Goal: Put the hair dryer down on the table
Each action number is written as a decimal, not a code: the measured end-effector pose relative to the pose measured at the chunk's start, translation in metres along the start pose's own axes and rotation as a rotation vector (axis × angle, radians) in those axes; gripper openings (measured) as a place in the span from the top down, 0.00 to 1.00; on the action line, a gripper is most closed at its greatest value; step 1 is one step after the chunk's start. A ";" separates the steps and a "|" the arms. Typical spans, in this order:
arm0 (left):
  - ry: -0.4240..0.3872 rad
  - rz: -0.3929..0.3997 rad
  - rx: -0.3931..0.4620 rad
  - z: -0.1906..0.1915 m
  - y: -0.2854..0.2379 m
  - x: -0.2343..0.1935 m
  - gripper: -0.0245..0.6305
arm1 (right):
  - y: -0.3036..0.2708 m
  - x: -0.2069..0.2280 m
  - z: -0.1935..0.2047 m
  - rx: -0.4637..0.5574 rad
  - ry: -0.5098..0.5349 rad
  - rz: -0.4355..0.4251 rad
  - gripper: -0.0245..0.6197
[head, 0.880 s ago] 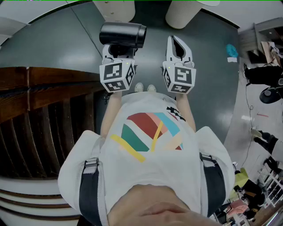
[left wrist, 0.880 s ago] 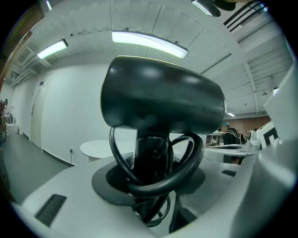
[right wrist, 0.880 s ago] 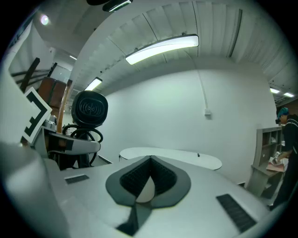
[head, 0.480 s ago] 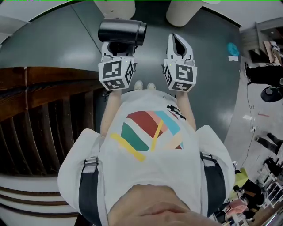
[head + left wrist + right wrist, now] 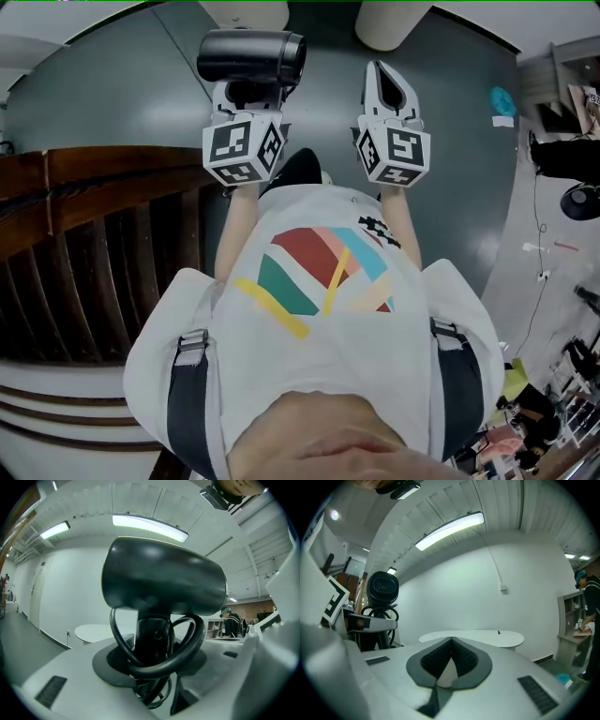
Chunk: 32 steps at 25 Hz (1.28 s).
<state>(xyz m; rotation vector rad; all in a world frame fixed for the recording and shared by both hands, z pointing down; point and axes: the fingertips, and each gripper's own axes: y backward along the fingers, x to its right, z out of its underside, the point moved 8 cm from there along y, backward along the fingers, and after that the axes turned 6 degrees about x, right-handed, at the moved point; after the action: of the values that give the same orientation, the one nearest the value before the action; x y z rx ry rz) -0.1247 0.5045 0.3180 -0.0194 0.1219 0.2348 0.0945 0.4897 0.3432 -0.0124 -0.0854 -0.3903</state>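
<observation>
Between left hand-held gripper [image 5: 246, 97] jaws, pinched: black hair dryer [image 5: 249, 56], cord [image 5: 189, 648] seemingly looped; right hand-held gripper [image 5: 384, 77] closed.

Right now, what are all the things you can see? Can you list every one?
hair dryer: one, black, held up in front, left side
cord: one, black, looped around the dryer's handle
table: one, white, ahead by the wall
wooden structure: one, dark brown, left of the person
small thing: one, teal, on the grey floor, right side
left gripper: one, white, clamped on the hair dryer
right gripper: one, white, jaws together, empty
</observation>
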 end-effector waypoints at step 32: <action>0.004 0.062 0.039 0.008 -0.235 -0.063 0.63 | -0.180 0.115 0.012 0.012 0.050 0.133 0.95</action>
<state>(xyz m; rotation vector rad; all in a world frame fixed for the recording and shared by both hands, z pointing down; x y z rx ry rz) -0.1297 0.2622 0.3350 0.0232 0.1309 0.2941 0.1312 0.2797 0.3645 0.0035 -0.0374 -0.2571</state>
